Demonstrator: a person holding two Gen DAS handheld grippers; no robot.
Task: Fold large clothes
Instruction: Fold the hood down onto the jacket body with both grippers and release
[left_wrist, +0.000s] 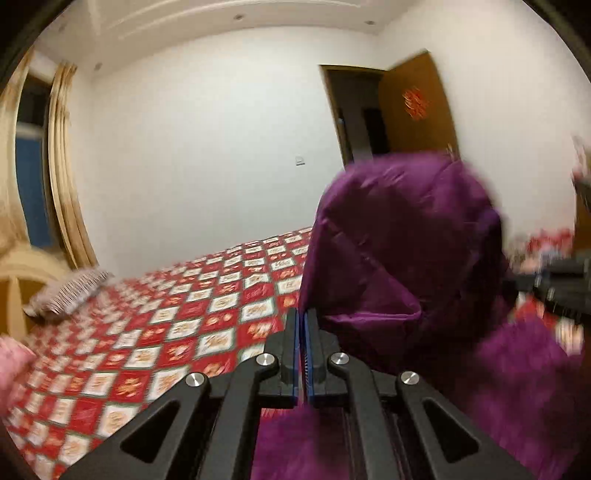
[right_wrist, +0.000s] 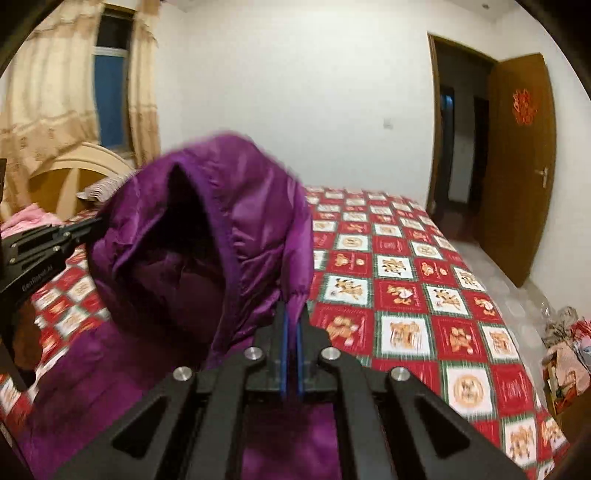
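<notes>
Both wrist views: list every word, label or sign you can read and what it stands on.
"GenRobot.AI", roughly, white print on the side of the left claw in the right wrist view; slightly blurred, so the exact letters are uncertain.
Red paper decoration on the open wooden door: a sign-like shape, too blurred to read.
Bedspread squares: printed figures and small marks, too small to read.
Purple jacket: no text visible.

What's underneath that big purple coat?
Under the purple coat lies the bed's red checked blanket, which shows around it. The part right beneath the coat is covered, so anything lying there cannot be seen.
</notes>
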